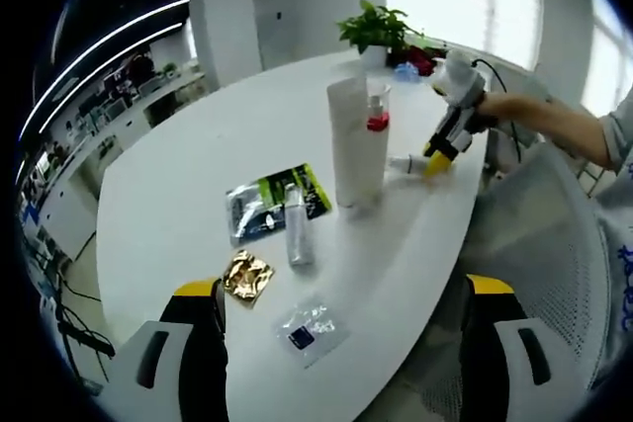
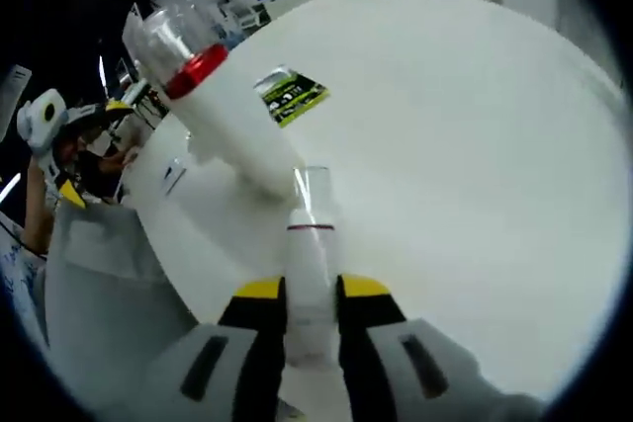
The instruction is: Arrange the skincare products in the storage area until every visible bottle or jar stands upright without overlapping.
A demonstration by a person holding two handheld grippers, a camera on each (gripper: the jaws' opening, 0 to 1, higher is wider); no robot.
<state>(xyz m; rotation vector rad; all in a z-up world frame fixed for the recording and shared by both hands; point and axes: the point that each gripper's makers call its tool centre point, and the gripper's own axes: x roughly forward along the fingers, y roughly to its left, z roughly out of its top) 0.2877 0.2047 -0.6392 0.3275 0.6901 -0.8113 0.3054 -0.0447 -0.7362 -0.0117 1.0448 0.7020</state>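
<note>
A tall white tube (image 1: 356, 145) stands upright mid-table, and close behind it is a bottle with a red band and clear cap (image 1: 378, 114). A slim clear bottle (image 1: 297, 224) lies flat nearer to me. My left gripper (image 1: 346, 289) hangs wide open above the table's near edge, holding nothing. The right gripper (image 1: 438, 160), held by a person's hand, is at a small white bottle (image 1: 401, 162) lying to the right of the tube. In the right gripper view that gripper (image 2: 312, 289) is shut on the small white clear-capped bottle (image 2: 312, 244), with the red-banded bottle (image 2: 203, 71) just beyond.
A green-and-black sachet (image 1: 277, 203), a gold sachet (image 1: 247, 276) and a clear packet (image 1: 310, 328) lie flat on the white table (image 1: 188, 175). A potted plant (image 1: 374, 27) stands at the far end. A grey mesh chair (image 1: 544, 234) is at the right.
</note>
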